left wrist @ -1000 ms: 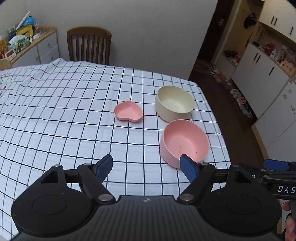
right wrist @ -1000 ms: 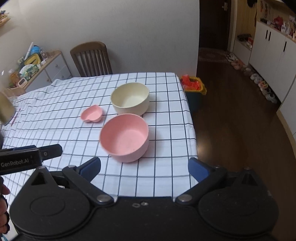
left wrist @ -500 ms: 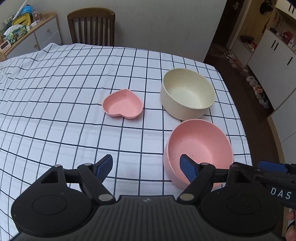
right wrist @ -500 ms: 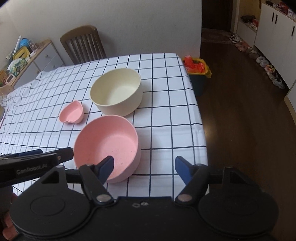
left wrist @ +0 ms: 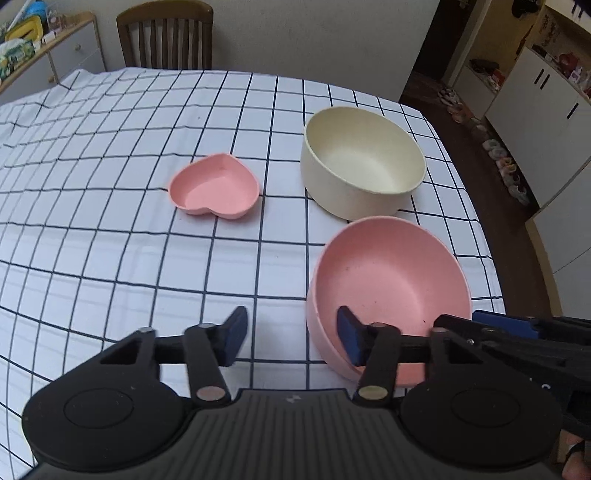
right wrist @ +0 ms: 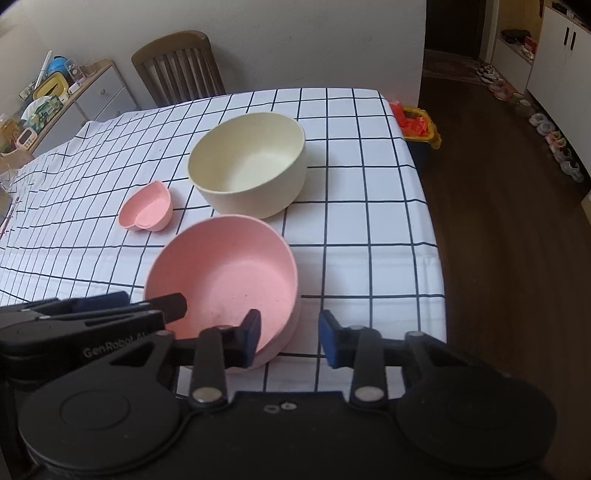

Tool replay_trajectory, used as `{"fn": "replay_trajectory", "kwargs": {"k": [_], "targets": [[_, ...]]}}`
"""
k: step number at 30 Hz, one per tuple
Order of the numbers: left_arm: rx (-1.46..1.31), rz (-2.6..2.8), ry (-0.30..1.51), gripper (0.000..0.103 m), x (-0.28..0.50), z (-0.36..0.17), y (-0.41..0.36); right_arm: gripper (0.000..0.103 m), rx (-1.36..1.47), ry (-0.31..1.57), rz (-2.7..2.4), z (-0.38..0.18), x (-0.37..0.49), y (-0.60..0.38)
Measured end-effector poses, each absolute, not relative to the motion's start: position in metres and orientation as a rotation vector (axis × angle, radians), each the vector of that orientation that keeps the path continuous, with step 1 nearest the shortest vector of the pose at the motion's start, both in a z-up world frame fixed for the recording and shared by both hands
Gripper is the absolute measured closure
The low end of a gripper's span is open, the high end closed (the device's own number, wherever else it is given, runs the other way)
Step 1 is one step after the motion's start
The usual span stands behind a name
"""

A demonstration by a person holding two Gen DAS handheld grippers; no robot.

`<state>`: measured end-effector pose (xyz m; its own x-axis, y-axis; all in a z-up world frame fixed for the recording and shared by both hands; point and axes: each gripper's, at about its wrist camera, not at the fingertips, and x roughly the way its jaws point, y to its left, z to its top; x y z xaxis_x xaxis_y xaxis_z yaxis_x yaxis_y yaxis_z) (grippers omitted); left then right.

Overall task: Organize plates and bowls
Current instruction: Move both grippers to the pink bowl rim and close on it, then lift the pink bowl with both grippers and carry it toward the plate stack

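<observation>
Here each closing claw, left and right, straddles the pink bowl's rim, unclamped.

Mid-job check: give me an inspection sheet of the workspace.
Surface: checked cloth, bare near the bowls.
Job's things: pink bowl nearest, cream bowl behind it, heart dish apart, to the left.
Clutter: nothing seen near the bowls.
Grippers: left gripper and right gripper each straddle the pink bowl's rim; jaws have just been closing, pads not yet pressing.
Cables: nothing seen.
Surroundings: chair, dresser, bin, cabinets.
</observation>
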<state>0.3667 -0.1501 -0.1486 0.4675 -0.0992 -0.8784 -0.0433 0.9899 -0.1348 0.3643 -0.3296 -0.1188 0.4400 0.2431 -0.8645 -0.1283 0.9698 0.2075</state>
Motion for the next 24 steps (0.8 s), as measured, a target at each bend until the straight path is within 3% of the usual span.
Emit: {"fn": "replay_trajectory", "kwargs": {"k": [6,24], "targets": [[-0.174,-0.095,1.08,0.087,0.363,-0.146,-0.154,0.088,0.117,1.097,0.24,-0.121,0.363,-0.325],[-0.158,-0.045,1.121,0.089,0.317,-0.124,-0.111,0.089,0.078,1.105,0.304,-0.098,0.323,-0.281]]}}
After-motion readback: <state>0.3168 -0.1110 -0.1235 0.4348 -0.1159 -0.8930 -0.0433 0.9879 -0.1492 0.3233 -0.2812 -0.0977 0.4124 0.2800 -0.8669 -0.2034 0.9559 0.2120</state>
